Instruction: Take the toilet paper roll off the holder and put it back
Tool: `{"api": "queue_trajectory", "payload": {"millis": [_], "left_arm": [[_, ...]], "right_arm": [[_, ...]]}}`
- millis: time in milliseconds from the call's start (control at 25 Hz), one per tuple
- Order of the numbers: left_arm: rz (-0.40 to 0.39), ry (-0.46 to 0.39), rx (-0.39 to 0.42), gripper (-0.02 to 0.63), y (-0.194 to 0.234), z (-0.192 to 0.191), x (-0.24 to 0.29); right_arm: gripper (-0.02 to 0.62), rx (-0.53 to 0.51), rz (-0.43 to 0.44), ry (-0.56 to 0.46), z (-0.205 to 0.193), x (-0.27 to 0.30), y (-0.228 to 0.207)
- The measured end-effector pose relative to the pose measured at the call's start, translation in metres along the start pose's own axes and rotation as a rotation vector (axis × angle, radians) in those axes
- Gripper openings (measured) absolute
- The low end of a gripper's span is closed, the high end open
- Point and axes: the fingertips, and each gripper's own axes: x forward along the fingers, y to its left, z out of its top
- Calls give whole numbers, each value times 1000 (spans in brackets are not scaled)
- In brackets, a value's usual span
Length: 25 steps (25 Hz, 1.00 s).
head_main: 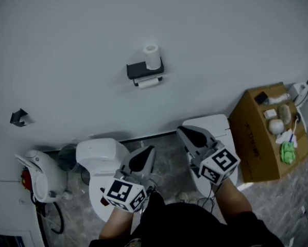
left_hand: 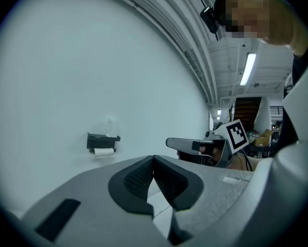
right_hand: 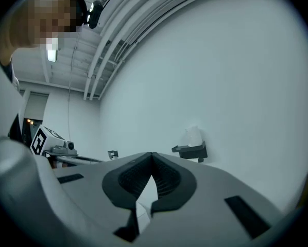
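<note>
A black holder [head_main: 143, 71] is fixed to the white wall. One white toilet paper roll [head_main: 151, 56] stands upright on its top shelf, and a second roll [head_main: 148, 83] hangs beneath it. My left gripper [head_main: 148, 150] and right gripper [head_main: 183, 130] are both shut and empty, held side by side well short of the wall, pointing toward it. In the left gripper view the holder [left_hand: 103, 140] is far off to the left of the shut jaws [left_hand: 154, 161]. In the right gripper view the holder [right_hand: 191, 150] and the top roll [right_hand: 193, 136] are right of the jaws [right_hand: 152, 159].
A white toilet [head_main: 98, 156] stands below my left gripper, another white fixture [head_main: 216, 126] under the right. An open cardboard box [head_main: 254, 138] with small items sits at the right. A black hook [head_main: 19, 117] is on the wall at left, above a white appliance [head_main: 38, 176].
</note>
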Motion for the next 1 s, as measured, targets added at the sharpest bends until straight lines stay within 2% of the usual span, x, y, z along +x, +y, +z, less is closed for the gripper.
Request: {"api": "queue_trajectory", "payload": {"millis": [160, 400, 640, 800, 1000], "left_arm": [[76, 15, 2, 3, -4, -5, -21], [148, 18, -29, 3, 4, -19, -57], [220, 0, -63, 3, 32, -34, -131], [225, -26, -77, 3, 43, -36, -184], [170, -62, -73, 3, 47, -35, -236]], "right_arm": [[-2, 28, 64, 1, -6, -3, 17], [-2, 54, 124, 35, -24, 8, 45], [-2, 50, 177, 71, -45, 30, 113], [-2, 26, 190, 87, -53, 36, 170], [-2, 0, 131, 75, -54, 28, 221]]}}
